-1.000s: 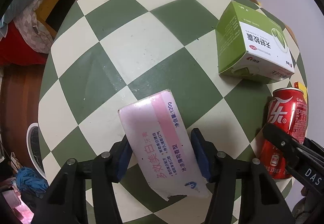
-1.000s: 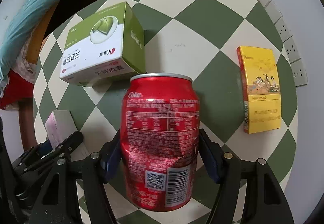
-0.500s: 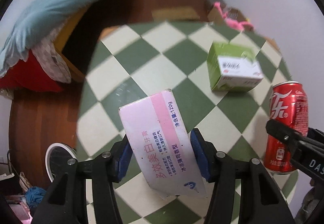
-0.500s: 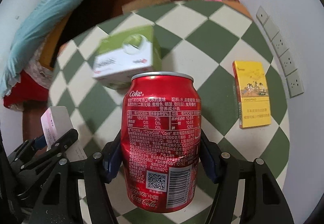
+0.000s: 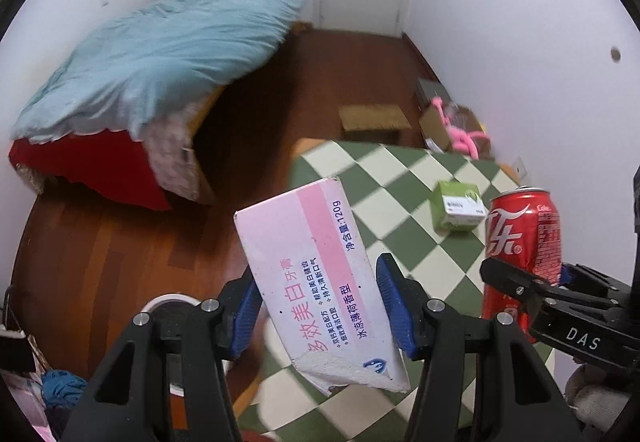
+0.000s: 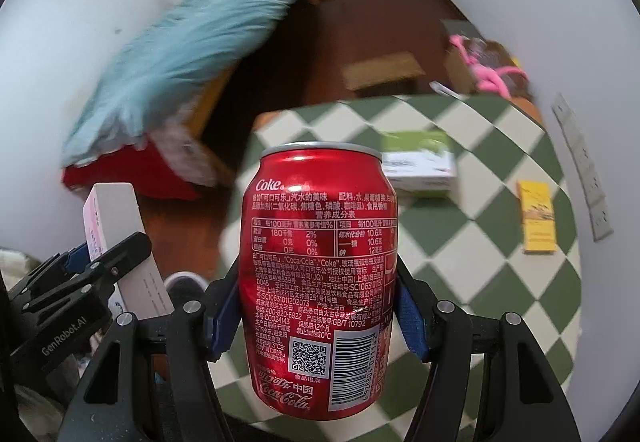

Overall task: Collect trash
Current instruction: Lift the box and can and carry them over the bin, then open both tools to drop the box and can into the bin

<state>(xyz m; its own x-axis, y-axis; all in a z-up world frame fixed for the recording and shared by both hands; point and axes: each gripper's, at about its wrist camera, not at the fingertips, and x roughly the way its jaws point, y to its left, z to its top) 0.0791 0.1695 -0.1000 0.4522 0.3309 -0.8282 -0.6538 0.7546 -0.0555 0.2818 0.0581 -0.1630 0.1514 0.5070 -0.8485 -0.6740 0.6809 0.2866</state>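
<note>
**Both grippers loaded, held above the table edge**

Blue pads of the left gripper press both long sides of a pink-and-white carton, which juts up toward frame centre with its torn lower end near the bottom. Pads of the right gripper clamp a red can around its lower half; the can stands upright and fills the middle of the right view.

Below and to the right lies the table, its green-and-cream checked top smooth and flat. Its near left edge runs diagonally through mid-frame in both views; beyond that edge is dark wood floor, open to the left. A white wall closes the right side close behind the table.

A green box sits on the table at centre right of the left view, well apart from both grippers. In the right view a flat yellow pack lies near the right edge, close to the wall sockets. Upper left holds a bed with a soft blue quilt. A brown cardboard box stands on the floor past the table's far edge.
</note>
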